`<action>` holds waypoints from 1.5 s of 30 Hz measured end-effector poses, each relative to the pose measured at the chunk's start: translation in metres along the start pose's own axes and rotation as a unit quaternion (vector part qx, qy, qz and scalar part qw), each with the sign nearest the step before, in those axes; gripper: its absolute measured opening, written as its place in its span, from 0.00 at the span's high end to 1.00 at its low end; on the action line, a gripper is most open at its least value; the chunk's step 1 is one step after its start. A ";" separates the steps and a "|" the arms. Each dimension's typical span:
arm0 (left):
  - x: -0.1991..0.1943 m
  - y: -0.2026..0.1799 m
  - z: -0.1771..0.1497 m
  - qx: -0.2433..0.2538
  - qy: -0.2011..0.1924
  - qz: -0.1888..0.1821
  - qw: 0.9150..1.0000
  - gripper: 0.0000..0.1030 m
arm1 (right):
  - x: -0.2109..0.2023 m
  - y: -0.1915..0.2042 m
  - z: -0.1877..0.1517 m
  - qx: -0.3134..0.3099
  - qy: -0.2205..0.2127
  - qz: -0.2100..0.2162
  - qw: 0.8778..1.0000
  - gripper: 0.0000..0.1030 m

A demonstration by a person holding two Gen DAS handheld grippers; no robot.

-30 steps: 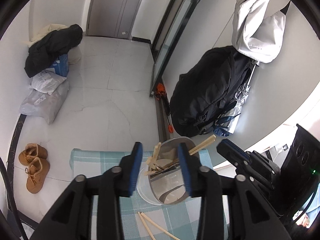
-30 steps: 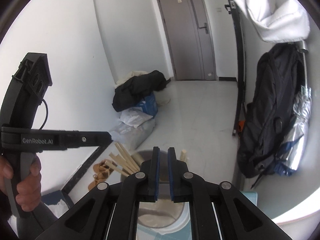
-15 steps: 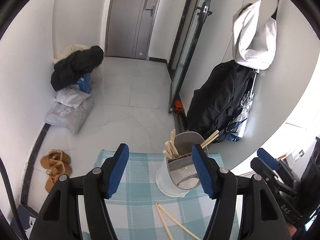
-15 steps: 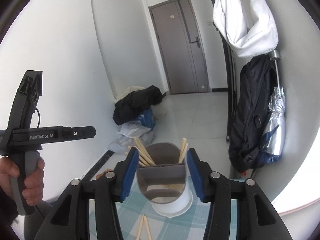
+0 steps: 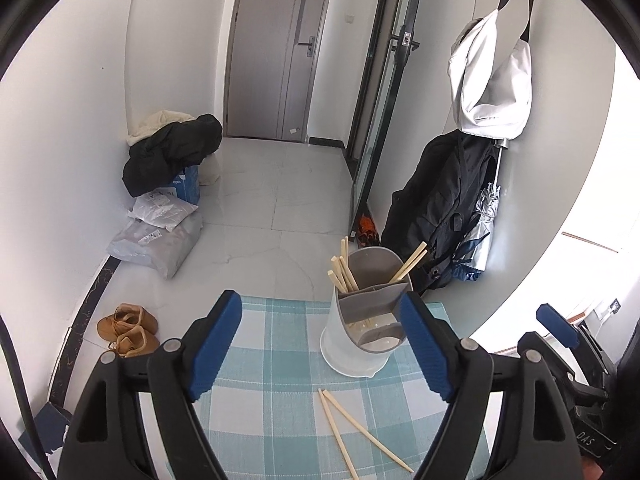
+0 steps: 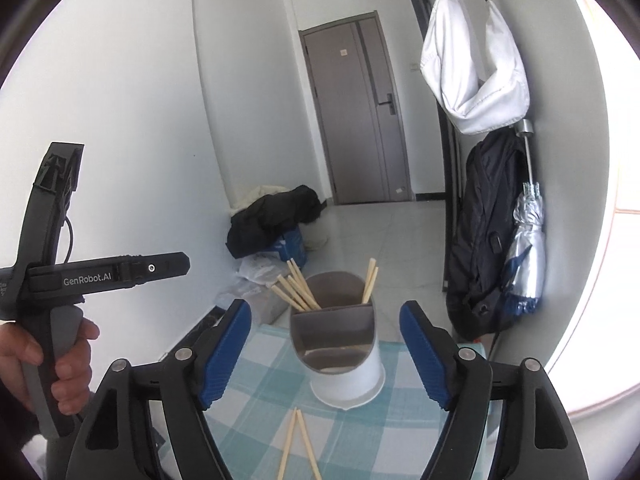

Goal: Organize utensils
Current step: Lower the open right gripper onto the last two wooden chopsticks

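Note:
A white utensil holder [image 5: 362,338] with a grey divided insert stands on the teal checked tablecloth [image 5: 280,392]; it also shows in the right wrist view [image 6: 344,364]. Several wooden chopsticks [image 5: 343,272] stand in its far compartments [image 6: 298,290]. Two loose chopsticks [image 5: 352,428] lie crossed on the cloth in front of it [image 6: 298,446]. My left gripper [image 5: 320,350] is open and empty, pulled back from the holder. My right gripper [image 6: 326,354] is open and empty, with the holder between its fingers farther off.
The table's far edge lies just behind the holder, with floor beyond. Brown shoes [image 5: 128,330], bags [image 5: 160,236] and a black jacket pile sit on the floor at left. A black backpack [image 5: 444,208] and umbrella hang at right. The left gripper's body [image 6: 60,280] is held at left.
Both grippers have drawn back and up from the holder. The right gripper has opened from shut, and the left has opened wider. The holder now stands upright in view.

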State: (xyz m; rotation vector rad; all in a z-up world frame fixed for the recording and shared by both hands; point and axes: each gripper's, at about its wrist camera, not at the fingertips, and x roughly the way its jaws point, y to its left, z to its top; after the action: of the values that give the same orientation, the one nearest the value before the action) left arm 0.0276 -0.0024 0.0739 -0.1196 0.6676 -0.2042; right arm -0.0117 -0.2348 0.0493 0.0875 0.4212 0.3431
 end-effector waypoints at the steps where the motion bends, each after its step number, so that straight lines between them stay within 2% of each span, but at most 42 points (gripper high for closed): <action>1: -0.002 0.000 -0.003 0.000 -0.004 0.002 1.000 0.20 | -0.002 0.001 -0.003 0.001 0.000 0.000 1.000 0.26; 4: -0.005 0.000 -0.011 0.000 -0.012 0.003 1.000 0.19 | -0.006 0.004 -0.011 0.001 -0.001 -0.003 1.000 0.25; 8: -0.007 -0.002 -0.023 0.009 -0.021 0.010 1.000 0.18 | -0.009 0.007 -0.023 0.000 0.000 -0.011 1.000 0.19; 11: -0.006 -0.004 -0.032 0.016 -0.033 0.011 0.999 0.11 | -0.010 0.008 -0.034 -0.005 0.006 -0.023 1.000 0.14; 20: 0.004 -0.003 -0.058 0.020 -0.051 0.025 0.998 0.07 | -0.001 -0.002 -0.069 0.005 0.041 -0.049 0.998 0.14; 25: 0.021 0.001 -0.071 0.014 -0.025 0.026 0.999 0.07 | 0.007 -0.005 -0.087 0.008 0.064 -0.057 0.996 0.14; 27: 0.023 0.004 -0.079 0.007 -0.027 0.014 1.000 0.07 | 0.011 -0.005 -0.091 0.008 0.076 -0.057 0.995 0.14; 29: 0.028 0.008 -0.085 0.003 -0.025 0.021 0.999 0.07 | 0.018 -0.006 -0.096 0.010 0.092 -0.047 0.995 0.14; 33: 0.040 0.014 -0.090 -0.002 0.002 0.033 0.999 0.07 | 0.030 -0.004 -0.107 0.001 0.119 -0.048 0.992 0.14; 37: 0.052 0.027 -0.089 -0.032 0.035 0.041 0.998 0.07 | 0.045 -0.003 -0.120 -0.001 0.154 -0.043 0.987 0.14; 45: 0.063 0.057 -0.084 -0.080 0.058 0.047 0.994 0.07 | 0.084 0.007 -0.134 -0.047 0.224 -0.026 0.973 0.15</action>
State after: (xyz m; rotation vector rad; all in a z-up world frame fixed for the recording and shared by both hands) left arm 0.0321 0.0347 -0.0395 -0.2304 0.8027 -0.0674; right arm 0.0022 -0.1974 -0.1035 -0.0954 0.8517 0.3303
